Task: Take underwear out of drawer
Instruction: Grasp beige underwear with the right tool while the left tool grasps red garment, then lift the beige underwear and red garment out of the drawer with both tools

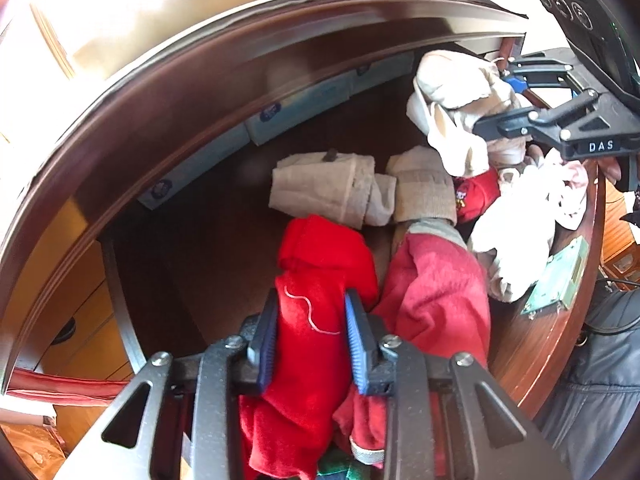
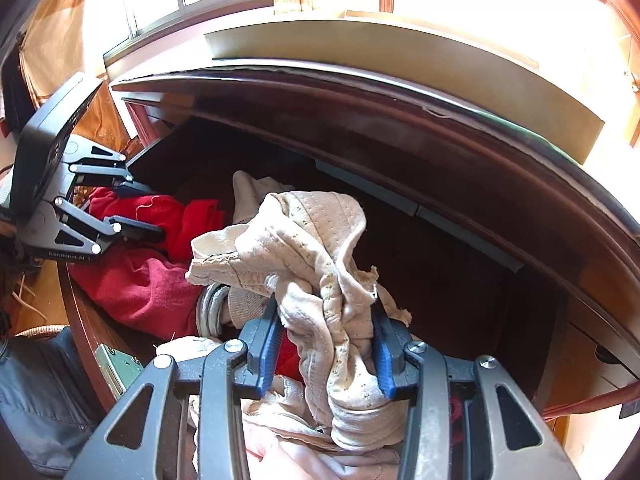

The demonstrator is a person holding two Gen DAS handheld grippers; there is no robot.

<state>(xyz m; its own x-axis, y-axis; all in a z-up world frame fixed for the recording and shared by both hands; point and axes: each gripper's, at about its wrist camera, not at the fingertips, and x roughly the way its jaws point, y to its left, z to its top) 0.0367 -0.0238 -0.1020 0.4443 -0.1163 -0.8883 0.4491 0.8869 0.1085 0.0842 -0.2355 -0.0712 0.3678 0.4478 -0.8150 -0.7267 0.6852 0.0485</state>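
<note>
The dark wooden drawer [image 1: 224, 240] is open and holds a heap of clothes. My left gripper [image 1: 310, 332] is shut on a bright red garment [image 1: 316, 280] at the near side of the drawer; it also shows in the right wrist view [image 2: 132, 210] at the left. My right gripper [image 2: 326, 344] is shut on cream dotted underwear [image 2: 316, 248], held bunched above the pile. In the left wrist view the right gripper [image 1: 500, 104] holds that cream underwear [image 1: 452, 100] at the upper right.
Folded beige socks [image 1: 320, 188] and a dull red garment [image 1: 436, 292] lie in the drawer. Light blue boxes [image 1: 288, 108] line its back wall. White and pink clothes [image 1: 528, 216] lie at the right. A metal lock plate [image 1: 560, 276] is on the drawer front.
</note>
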